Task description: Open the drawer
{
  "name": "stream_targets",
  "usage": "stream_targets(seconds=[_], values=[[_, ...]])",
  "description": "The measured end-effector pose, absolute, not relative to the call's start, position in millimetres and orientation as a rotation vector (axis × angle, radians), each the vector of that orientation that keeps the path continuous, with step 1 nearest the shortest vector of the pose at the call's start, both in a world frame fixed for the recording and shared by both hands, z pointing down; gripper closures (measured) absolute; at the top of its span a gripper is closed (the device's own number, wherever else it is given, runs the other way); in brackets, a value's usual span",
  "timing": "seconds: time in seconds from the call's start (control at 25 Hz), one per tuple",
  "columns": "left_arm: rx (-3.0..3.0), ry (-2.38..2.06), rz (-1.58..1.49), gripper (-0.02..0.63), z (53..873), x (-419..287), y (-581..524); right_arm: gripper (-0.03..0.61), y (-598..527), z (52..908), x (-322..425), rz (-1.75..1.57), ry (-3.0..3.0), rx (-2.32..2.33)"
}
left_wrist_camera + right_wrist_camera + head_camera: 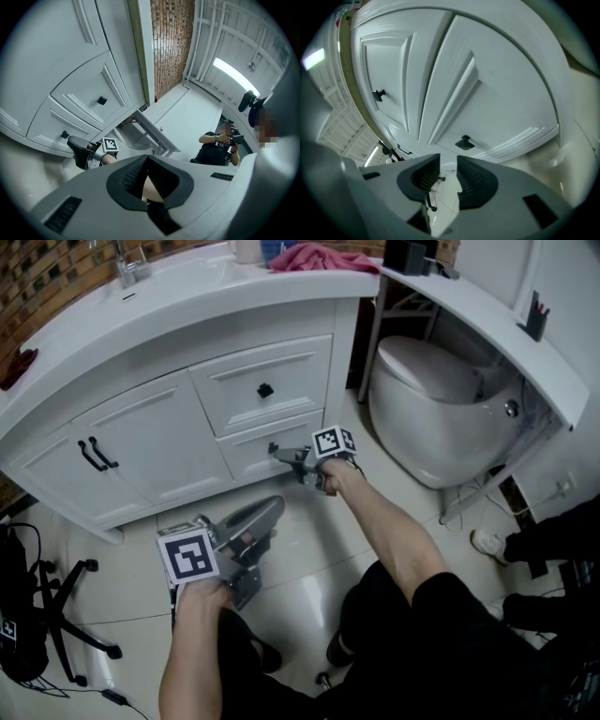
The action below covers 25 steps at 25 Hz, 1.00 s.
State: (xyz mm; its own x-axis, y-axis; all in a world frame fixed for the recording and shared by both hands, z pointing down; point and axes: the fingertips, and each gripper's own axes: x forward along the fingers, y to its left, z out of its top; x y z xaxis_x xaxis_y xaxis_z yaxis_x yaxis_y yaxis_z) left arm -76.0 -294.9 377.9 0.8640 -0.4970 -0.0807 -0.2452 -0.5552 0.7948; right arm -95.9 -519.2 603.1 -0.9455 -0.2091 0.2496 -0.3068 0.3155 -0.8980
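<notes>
The white vanity (169,315) has two stacked drawers at its right. The lower drawer (246,458) stands closed, with a small black knob (273,447) (464,142). My right gripper (278,455) (447,171) points at that knob from just short of it, jaws open with nothing between them. The upper drawer (300,369) with its black knob (265,389) (378,94) is closed too. My left gripper (275,506) (146,158) hangs back above the floor, tips together and empty; its view shows the right gripper (82,151) by the lower knob (64,135).
A toilet (441,399) stands close on the right of the vanity. Two cabinet doors with black handles (94,454) are to the left of the drawers. A chair base (75,634) sits at the lower left, and a person (553,549) stands at the right.
</notes>
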Motion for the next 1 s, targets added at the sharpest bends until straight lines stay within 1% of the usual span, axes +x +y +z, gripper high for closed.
stream_targets(seconds=[0.24, 0.36, 0.84, 0.96, 1.0], values=[[2.16, -0.52, -0.394, 0.623, 378, -73, -298, 0.414, -527, 614, -105, 1.78, -2.447, 0.498], [2.159, -0.52, -0.394, 0.623, 379, -72, -298, 0.383, -534, 621, -103, 1.815, -2.438, 0.542], [2.167, -0.548, -0.384, 0.623, 380, -77, -303, 0.383, -546, 627, -103, 1.985, -2.406, 0.49], [2.168, -0.554, -0.381, 0.623, 382, -77, -304, 0.383, -546, 629, -105, 1.963, -2.409, 0.474], [2.169, -0.553, -0.379, 0.623, 382, -76, -305, 0.371, -544, 630, -106, 1.947, -2.407, 0.47]])
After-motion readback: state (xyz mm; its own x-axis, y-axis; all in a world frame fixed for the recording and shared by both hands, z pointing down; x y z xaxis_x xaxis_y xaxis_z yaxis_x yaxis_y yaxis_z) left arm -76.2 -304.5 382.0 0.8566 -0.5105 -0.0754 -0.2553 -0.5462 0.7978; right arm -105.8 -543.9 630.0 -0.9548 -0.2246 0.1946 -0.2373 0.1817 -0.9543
